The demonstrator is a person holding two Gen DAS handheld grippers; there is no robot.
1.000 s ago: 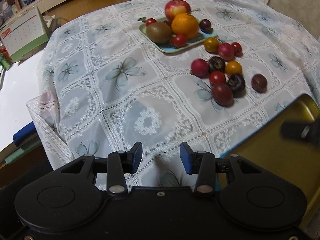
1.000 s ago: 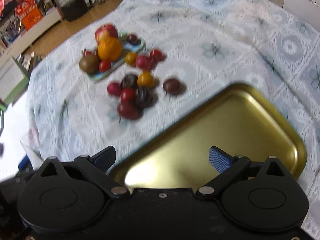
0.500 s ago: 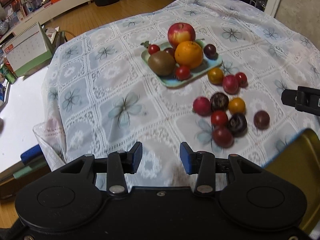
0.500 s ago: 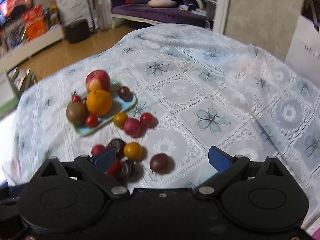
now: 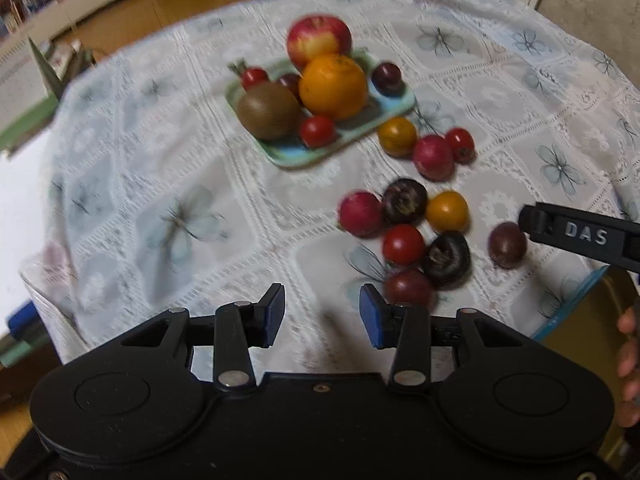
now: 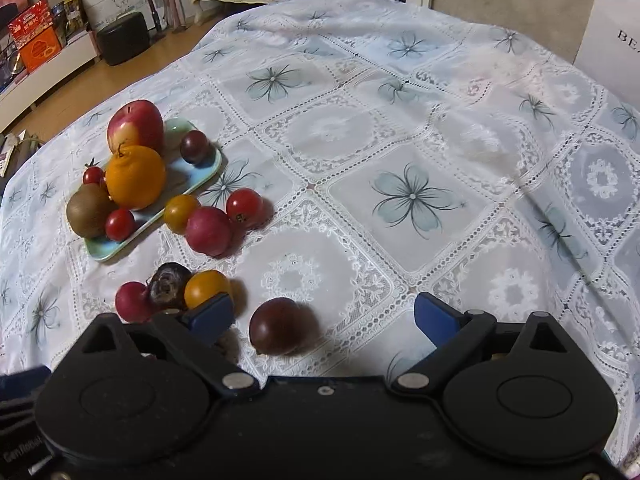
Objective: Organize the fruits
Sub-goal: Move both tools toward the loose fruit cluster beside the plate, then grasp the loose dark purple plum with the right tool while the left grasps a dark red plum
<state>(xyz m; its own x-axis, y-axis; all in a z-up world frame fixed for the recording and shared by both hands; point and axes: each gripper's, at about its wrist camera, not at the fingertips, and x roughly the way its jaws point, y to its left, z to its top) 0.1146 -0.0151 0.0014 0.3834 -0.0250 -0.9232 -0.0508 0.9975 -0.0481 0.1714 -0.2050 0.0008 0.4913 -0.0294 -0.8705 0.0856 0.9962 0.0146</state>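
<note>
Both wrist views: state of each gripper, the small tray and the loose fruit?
left gripper: open, empty, hovering over the tablecloth.
right gripper: open wide, empty, the lone dark tomato between its fingers, not gripped.
blue tray: loaded with apple, orange, kiwi and small tomatoes.
loose tomatoes: off the tray, clustered on the cloth.
gold tray: only an edge visible.
</note>
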